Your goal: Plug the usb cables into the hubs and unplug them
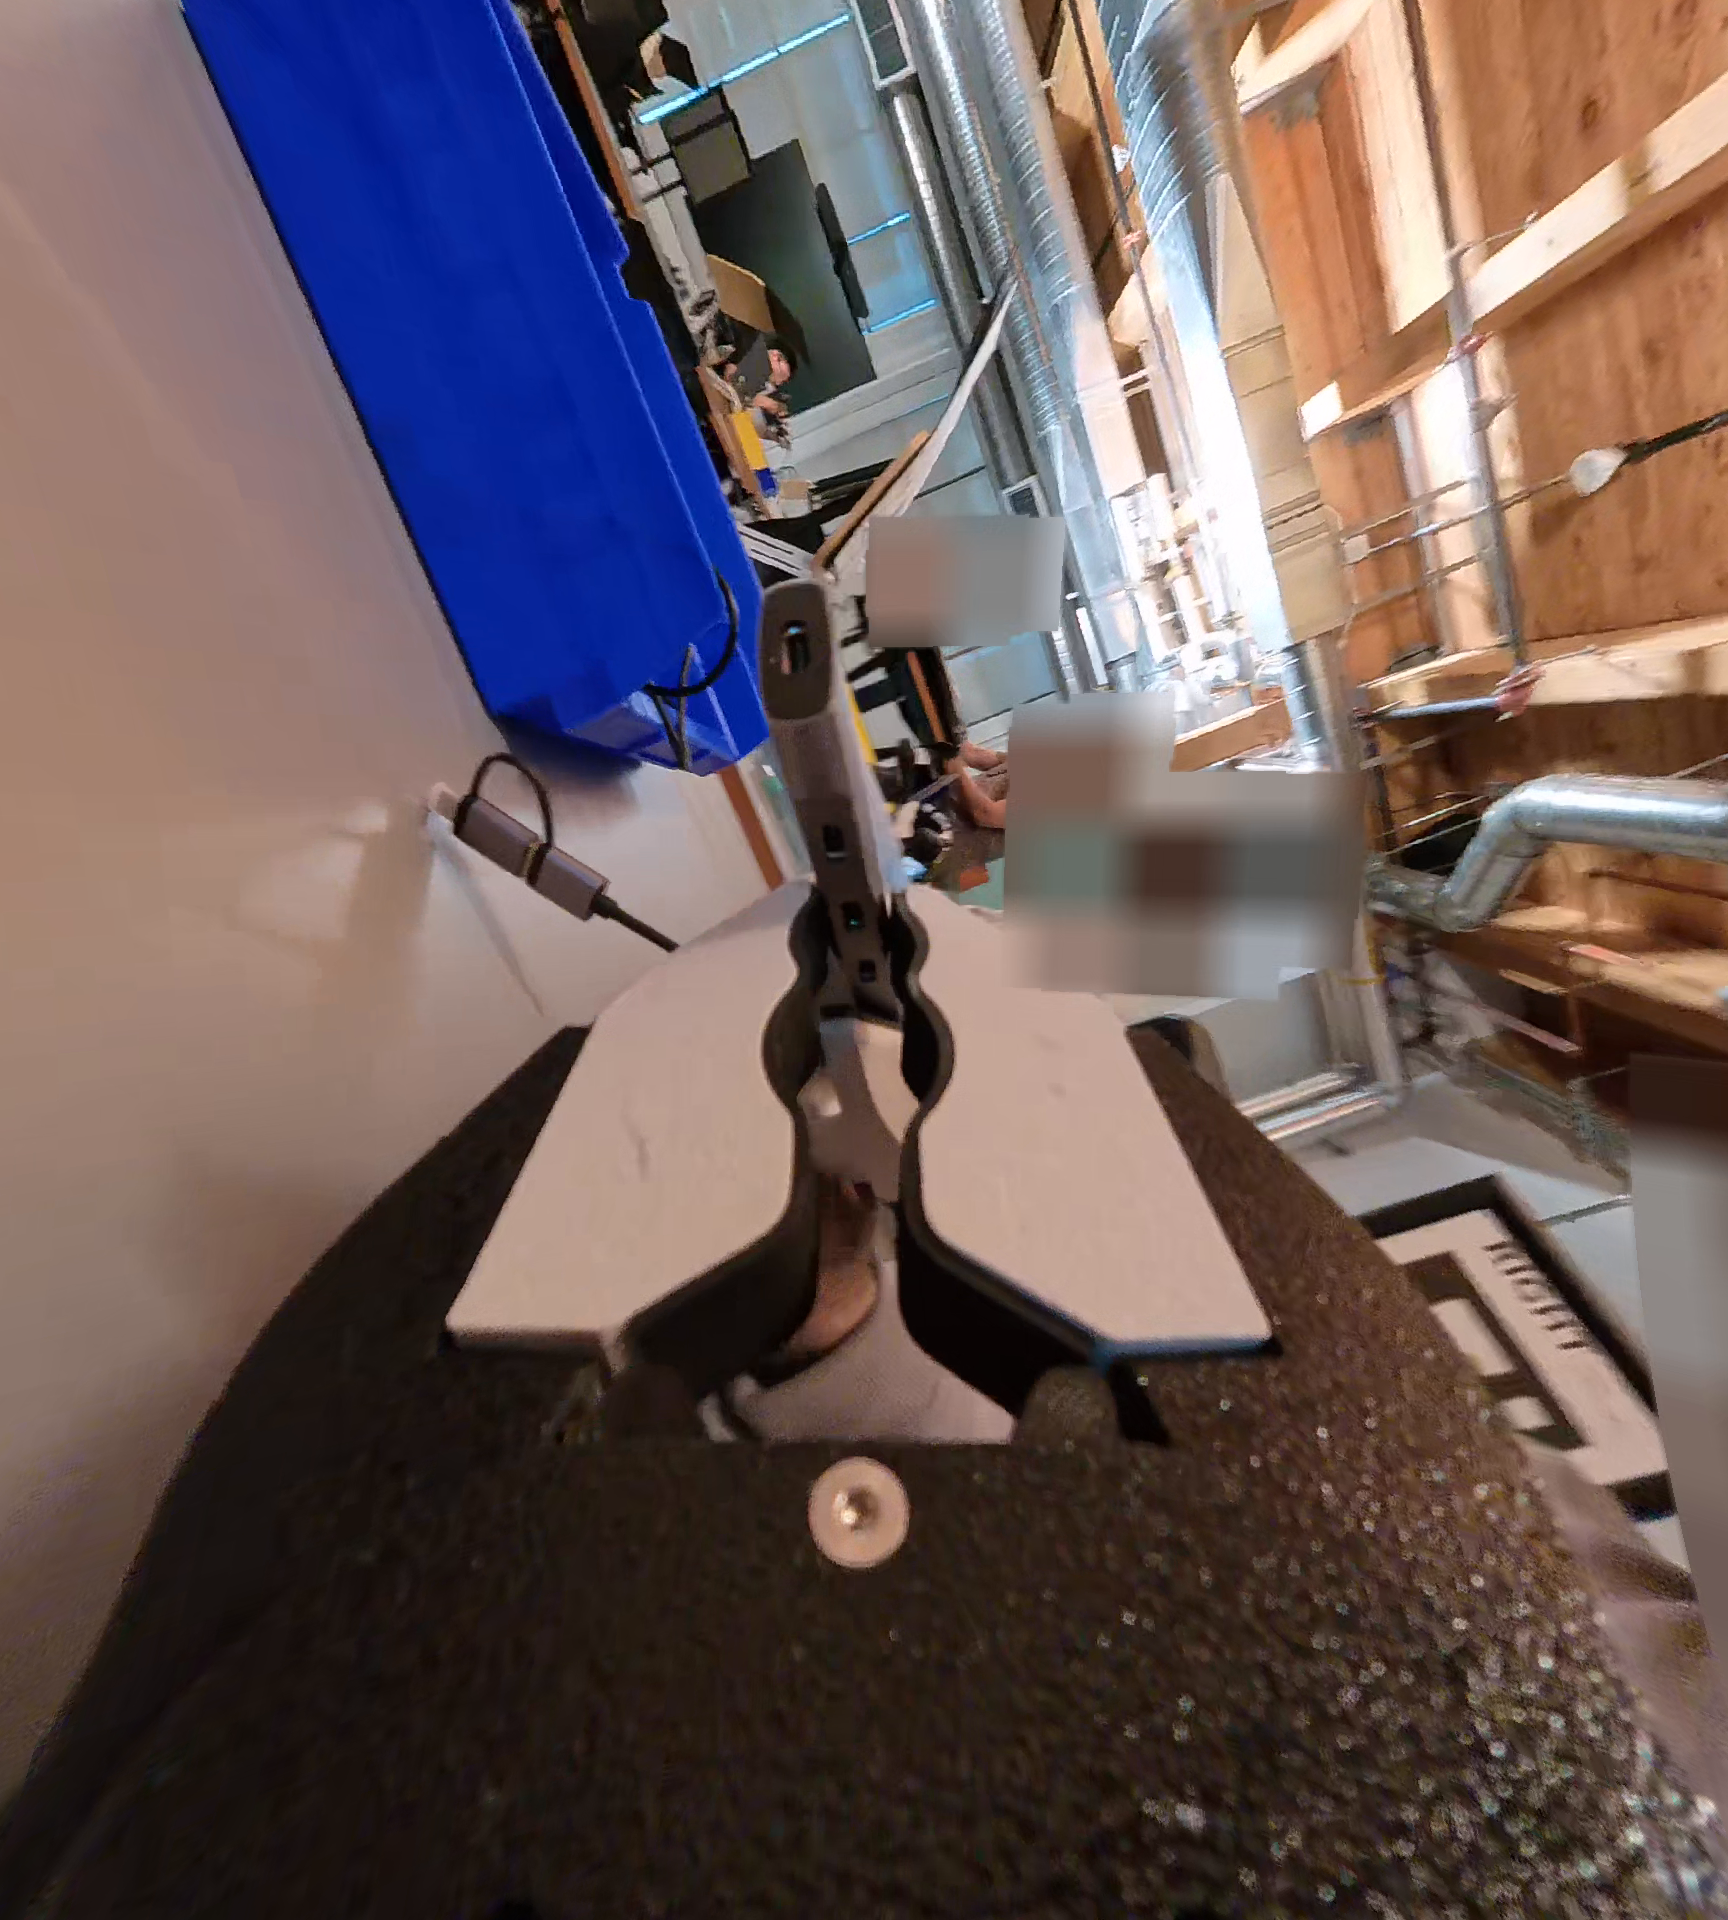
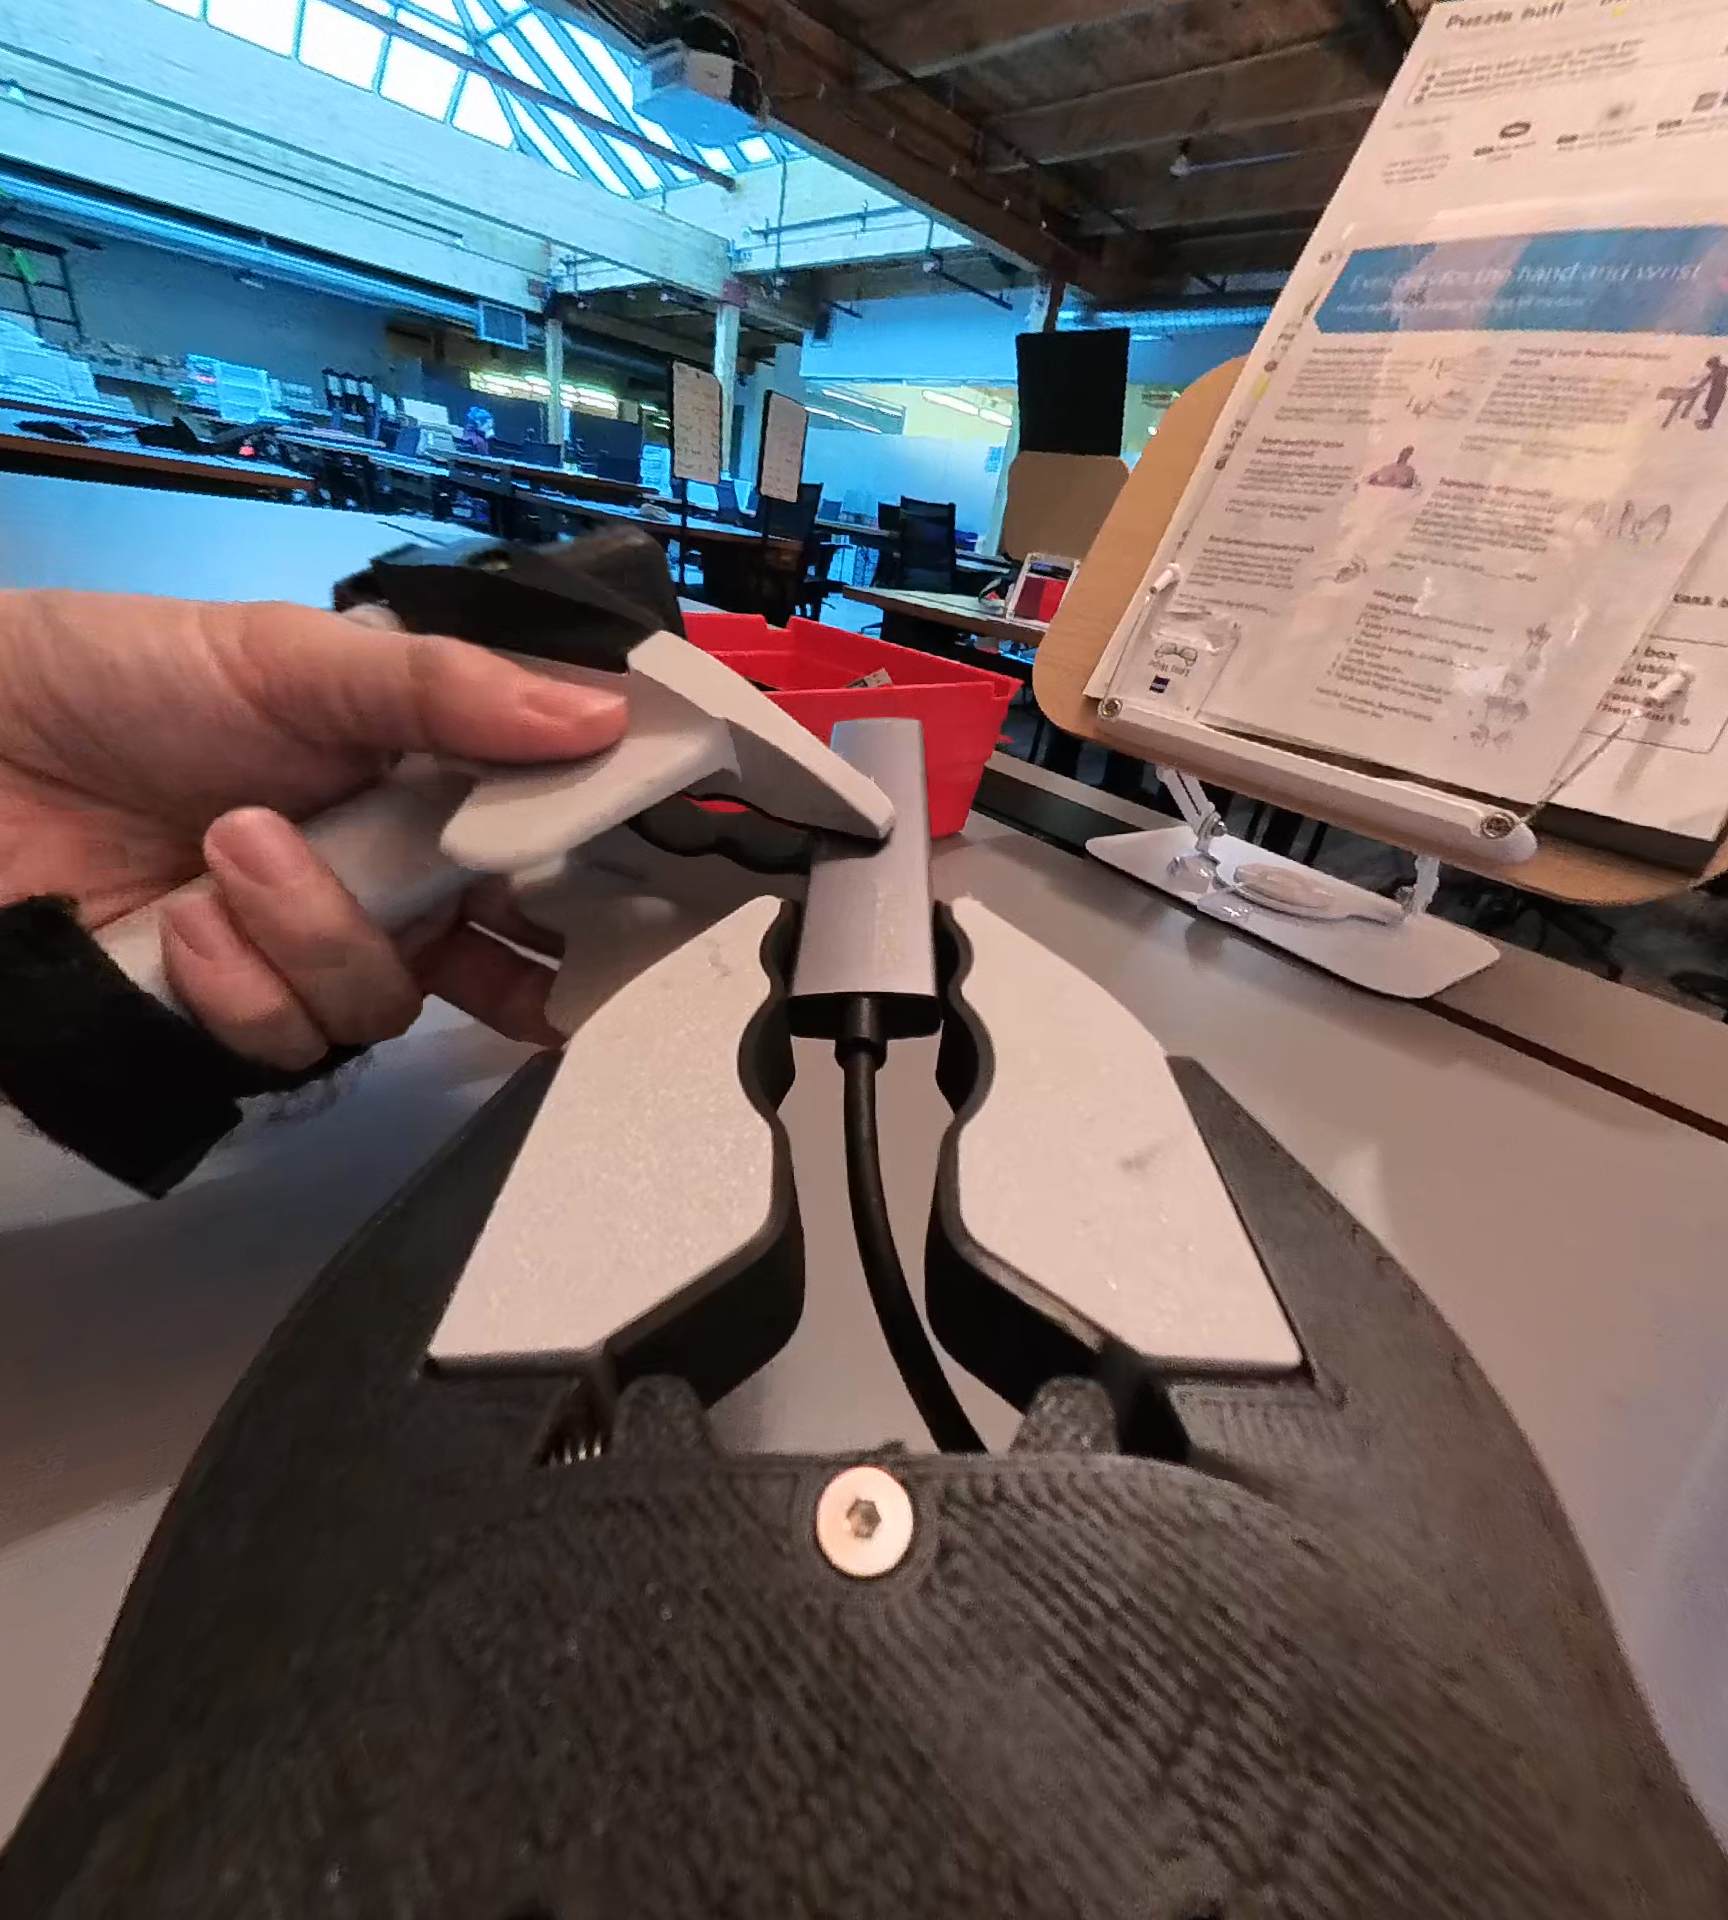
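Note:
A slim grey USB hub point(image 2: 875, 779) with a black cable point(image 2: 875, 1195) is clamped at its cable end in my right gripper point(image 2: 865, 925), just above the grey table point(image 2: 1462, 1195). The cable runs back between the fingers. My left gripper point(image 2: 860, 826), held by a hand point(image 2: 164, 727), comes in from the left and pinches the same hub further along. In the left wrist view the hub point(image 1: 803, 727) stands edge-on, ports showing, out of the shut left gripper point(image 1: 855, 966). No plug shows in those ports.
A second grey hub with a looped black cable point(image 1: 527, 862) lies on the table next to a blue bin point(image 1: 486, 364). A red bin point(image 2: 891, 707) stands behind the held hub. A document stand with printed sheets point(image 2: 1462, 520) is at the right. The tips of both grippers are at nearly the same place.

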Motion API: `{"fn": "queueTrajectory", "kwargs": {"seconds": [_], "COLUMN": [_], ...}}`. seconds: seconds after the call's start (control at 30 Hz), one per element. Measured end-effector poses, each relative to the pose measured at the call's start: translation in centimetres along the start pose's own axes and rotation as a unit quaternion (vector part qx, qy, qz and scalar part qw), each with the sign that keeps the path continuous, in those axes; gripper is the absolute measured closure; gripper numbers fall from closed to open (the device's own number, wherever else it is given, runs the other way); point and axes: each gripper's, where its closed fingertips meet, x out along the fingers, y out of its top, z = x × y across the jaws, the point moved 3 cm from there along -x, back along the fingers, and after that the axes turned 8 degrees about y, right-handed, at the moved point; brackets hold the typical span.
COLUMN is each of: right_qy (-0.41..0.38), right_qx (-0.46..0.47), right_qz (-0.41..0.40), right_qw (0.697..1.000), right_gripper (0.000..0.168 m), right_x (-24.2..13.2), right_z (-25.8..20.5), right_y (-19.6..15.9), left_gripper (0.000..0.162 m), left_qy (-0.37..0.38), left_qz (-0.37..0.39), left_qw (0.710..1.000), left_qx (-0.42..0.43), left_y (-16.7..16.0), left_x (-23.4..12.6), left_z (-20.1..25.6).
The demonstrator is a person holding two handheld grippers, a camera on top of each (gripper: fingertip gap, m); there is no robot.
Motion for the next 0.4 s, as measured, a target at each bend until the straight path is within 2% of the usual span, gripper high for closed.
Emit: {"fn": "queueTrajectory", "kwargs": {"seconds": [0.1,0.2,0.3,0.4], "right_qy": [-0.031,-0.056,-0.052,-0.040], "right_qx": [0.036,0.051,0.063,0.082], "right_qz": [0.012,0.025,0.037,0.044], "right_qw": [0.999,0.997,0.996,0.995], "right_gripper": [0.144,0.144,0.144,0.144], "right_x": [-0.6,-1.4,-1.5,-1.6], "right_z": [1.3,2.5,2.7,2.9], "right_y": [0.0,0.1,0.2,0.2], "left_gripper": [0.141,0.137,0.136,0.137], "left_qy": [0.071,0.164,0.308,0.465], "left_qz": [0.027,0.064,0.089,0.016], "left_qw": [0.988,0.934,0.835,0.713], "left_qx": [0.134,0.311,0.447,0.525], "left_y": [0.5,2.0,6.1,11.2], "left_x": [-0.9,-3.8,-8.9,-14.9], "left_z": [0.2,1.5,1.8,-0.7]}}
